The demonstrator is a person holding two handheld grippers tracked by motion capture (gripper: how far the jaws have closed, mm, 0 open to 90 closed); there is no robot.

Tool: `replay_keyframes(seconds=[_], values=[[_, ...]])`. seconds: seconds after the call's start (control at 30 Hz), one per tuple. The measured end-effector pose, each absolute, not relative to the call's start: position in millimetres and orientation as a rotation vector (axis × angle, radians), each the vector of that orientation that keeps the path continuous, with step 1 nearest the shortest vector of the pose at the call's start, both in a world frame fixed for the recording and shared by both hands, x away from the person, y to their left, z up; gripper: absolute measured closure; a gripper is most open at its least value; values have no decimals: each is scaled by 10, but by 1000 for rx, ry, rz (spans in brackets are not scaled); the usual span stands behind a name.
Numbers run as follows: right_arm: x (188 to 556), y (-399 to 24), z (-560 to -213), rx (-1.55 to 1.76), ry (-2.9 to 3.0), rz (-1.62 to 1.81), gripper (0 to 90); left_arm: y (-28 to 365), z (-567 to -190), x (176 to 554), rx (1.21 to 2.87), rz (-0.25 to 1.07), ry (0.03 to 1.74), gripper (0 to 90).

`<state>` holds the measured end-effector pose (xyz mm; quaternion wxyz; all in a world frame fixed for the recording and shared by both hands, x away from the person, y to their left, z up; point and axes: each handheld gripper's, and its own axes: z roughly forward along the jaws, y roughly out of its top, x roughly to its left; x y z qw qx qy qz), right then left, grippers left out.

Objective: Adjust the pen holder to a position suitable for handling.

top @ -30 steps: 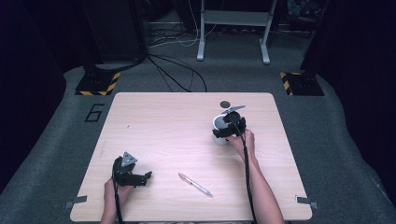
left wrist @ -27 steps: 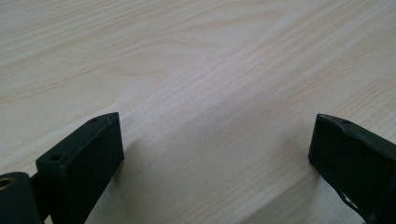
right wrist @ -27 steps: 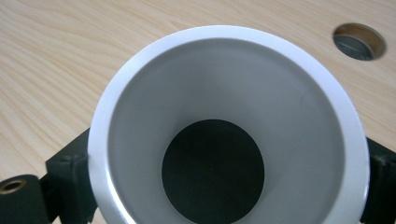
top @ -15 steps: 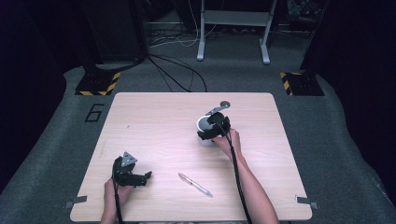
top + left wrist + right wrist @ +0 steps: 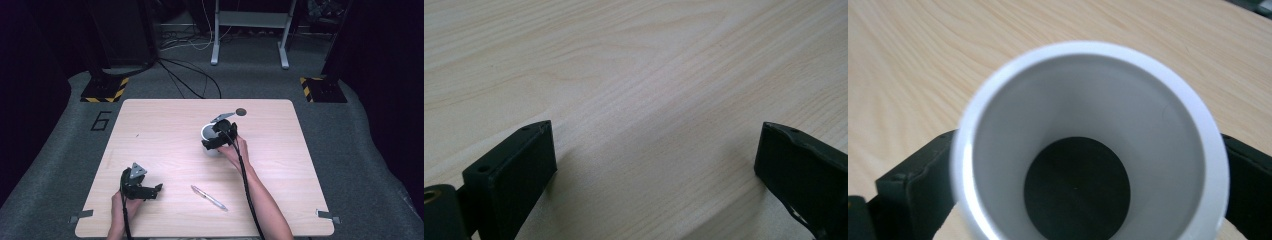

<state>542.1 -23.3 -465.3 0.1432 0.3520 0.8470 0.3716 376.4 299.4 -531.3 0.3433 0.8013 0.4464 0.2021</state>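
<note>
A white cup (image 5: 209,135) sits in my right gripper (image 5: 216,141), which is shut on its sides over the middle of the table (image 5: 160,130). In the right gripper view the cup (image 5: 1088,100) is seen from its mouth, white inside with a dark round bottom, and a black jaw presses on each side. My left gripper (image 5: 150,192) rests near the table's front left, jaws wide apart. The left gripper view has bare wood between its fingers (image 5: 514,170). A silver pen (image 5: 209,197) lies on the table near the front, between the two forearms.
A small dark round disc (image 5: 241,111) lies near the table's far edge. Beyond the table, on the grey floor, are black cables, a metal stand's legs (image 5: 250,35) and yellow-black striped blocks (image 5: 102,92).
My right gripper has carried the white cup leftward from the right side toward the table's middle. The left gripper and the pen have not moved.
</note>
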Motion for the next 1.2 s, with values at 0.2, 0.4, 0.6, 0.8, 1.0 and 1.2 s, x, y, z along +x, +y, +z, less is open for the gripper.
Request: replay_keyframes(seconds=[0.2,0.4,0.6,0.8,1.0,1.2], values=[[5251,-391,-4528,1024,2415,1161,0,2997,-5308,3771,2089,518,1156,32],[4930,-737,-4452,1002,2322,1192,0,2995,-5302,3785,2095,512,1161,30],[4681,-1236,-4508,1105,2268,1185,0,2995,-5298,3805,2100,510,1158,29],[4391,-1745,-4752,1240,2195,1098,0,2997,-5296,3823,2111,509,1145,10],[4167,-2217,-4988,1369,2121,1077,0,2960,-5301,3823,2137,489,1084,2],[3995,-2563,-5193,1467,2095,1005,0,2893,-5263,3803,2136,491,1013,3]])
